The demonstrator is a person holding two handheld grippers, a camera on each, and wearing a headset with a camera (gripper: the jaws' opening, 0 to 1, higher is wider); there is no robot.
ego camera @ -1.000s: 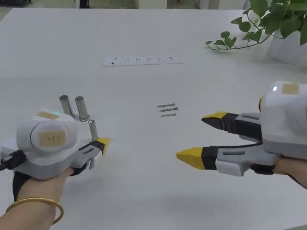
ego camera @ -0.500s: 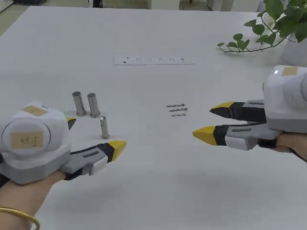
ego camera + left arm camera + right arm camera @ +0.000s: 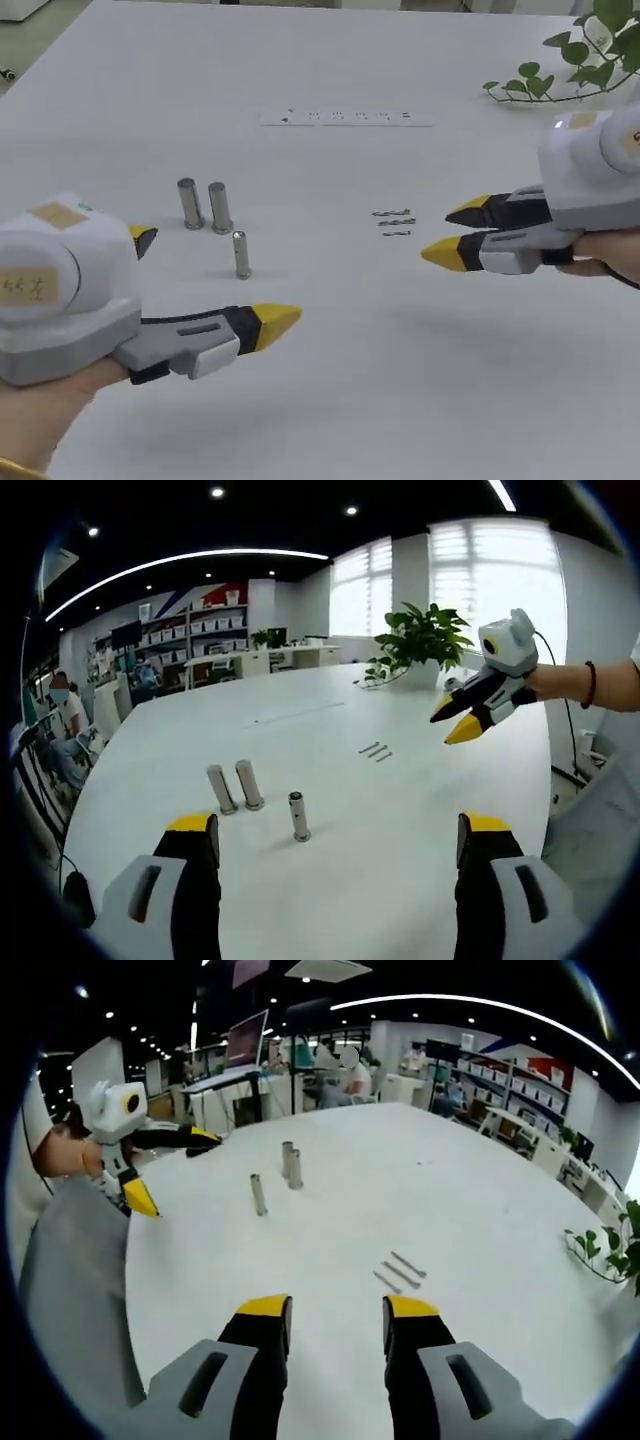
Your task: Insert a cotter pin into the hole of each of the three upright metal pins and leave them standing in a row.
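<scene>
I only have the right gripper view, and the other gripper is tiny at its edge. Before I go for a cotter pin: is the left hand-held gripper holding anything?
Observer: No. In the left gripper view the left hand-held gripper has its jaws wide apart with nothing between them. The lone metal pin stands upright ahead of it, apart from both jaws.
Operator: Anything farther out that I should keep away from?
Observer: The head view shows a white power strip lying flat, beyond the cotter pins.
</scene>
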